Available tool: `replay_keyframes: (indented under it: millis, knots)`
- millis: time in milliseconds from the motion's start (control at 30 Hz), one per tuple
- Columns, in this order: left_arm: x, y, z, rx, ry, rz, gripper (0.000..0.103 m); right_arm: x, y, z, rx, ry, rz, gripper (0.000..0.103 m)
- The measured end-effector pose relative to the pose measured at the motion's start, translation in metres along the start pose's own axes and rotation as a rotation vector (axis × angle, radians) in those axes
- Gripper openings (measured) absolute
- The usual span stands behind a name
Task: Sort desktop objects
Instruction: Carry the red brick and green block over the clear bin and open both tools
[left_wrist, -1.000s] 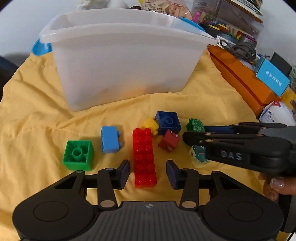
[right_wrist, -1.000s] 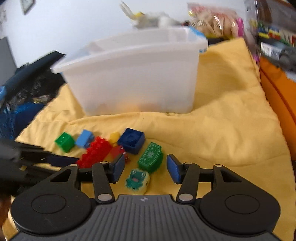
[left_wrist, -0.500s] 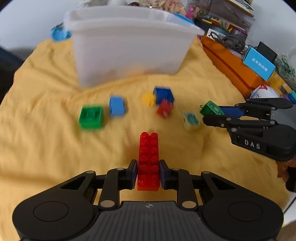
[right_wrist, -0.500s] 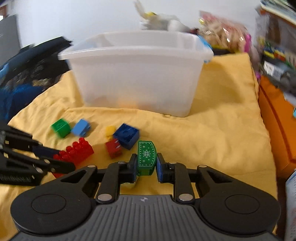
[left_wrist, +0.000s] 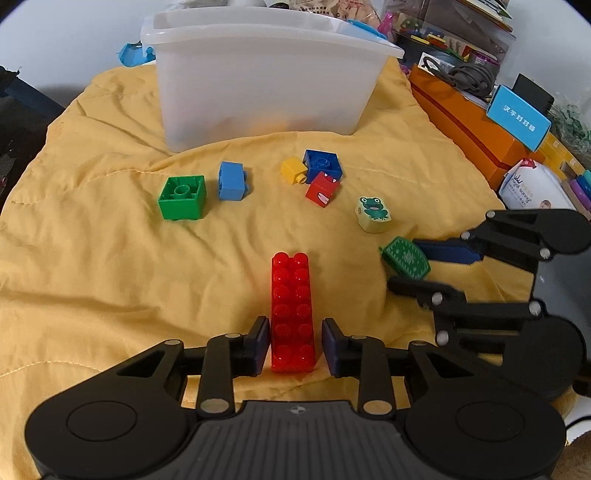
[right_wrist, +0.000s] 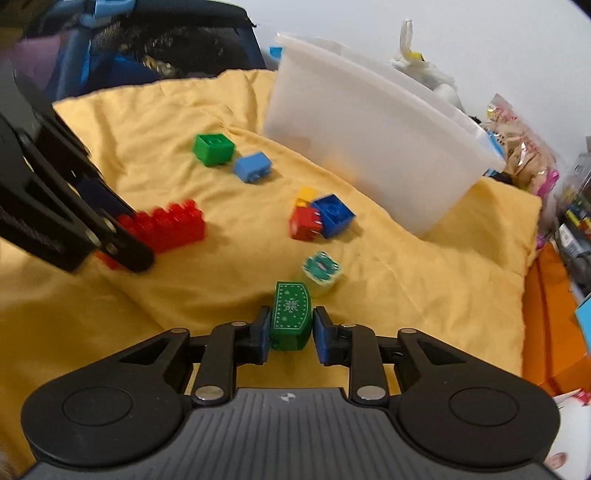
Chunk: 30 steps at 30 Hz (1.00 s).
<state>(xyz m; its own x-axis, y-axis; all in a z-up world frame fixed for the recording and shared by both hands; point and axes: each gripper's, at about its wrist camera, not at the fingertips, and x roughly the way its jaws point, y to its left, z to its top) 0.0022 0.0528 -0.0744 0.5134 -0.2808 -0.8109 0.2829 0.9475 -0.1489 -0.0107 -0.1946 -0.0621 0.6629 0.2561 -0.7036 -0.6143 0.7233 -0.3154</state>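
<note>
Toy blocks lie scattered on a yellow cloth (left_wrist: 92, 258) in front of a white plastic bin (left_wrist: 258, 74) — a green cube (left_wrist: 182, 197), light blue block (left_wrist: 231, 181), yellow block (left_wrist: 293, 170), dark blue block (left_wrist: 322, 163), small red block (left_wrist: 322, 189) and frog-printed block (left_wrist: 373, 214). The left gripper (left_wrist: 294, 345) has a long red brick (left_wrist: 293, 312) between its jaws, which have just been opening, gaps showing at both pads. The right gripper (right_wrist: 289, 334) straddles a green patterned block (right_wrist: 290, 314) — jaws likewise just opening, narrowly apart.
</note>
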Motion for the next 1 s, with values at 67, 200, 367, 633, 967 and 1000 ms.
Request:
replay_keyframes:
  millis: [67,200,367,633,967,1000]
  knots:
    - [0.000,-0.002,-0.001,0.005,-0.002,0.002,0.038,-0.004,0.003,-0.002,0.009,-0.008,0.025,0.033]
    - [0.000,-0.002,0.000,0.005,-0.003,-0.002,0.041,-0.013,0.013,-0.005,-0.018,-0.030,0.063,0.043]
    - [0.001,0.000,0.000,0.000,-0.006,-0.005,0.041,-0.025,0.007,-0.002,0.085,-0.056,0.107,0.051]
    - [0.002,-0.006,0.002,0.071,-0.020,0.013,0.027,0.002,-0.036,-0.001,0.464,0.024,0.244,0.038]
    - [-0.078,0.002,0.083,0.089,-0.348,-0.050,0.027,-0.009,-0.047,0.022,0.421,-0.029,0.209,0.024]
    - [-0.085,0.004,0.096,0.098,-0.384,-0.044,0.027,-0.014,-0.054,0.031,0.427,-0.062,0.197,0.024]
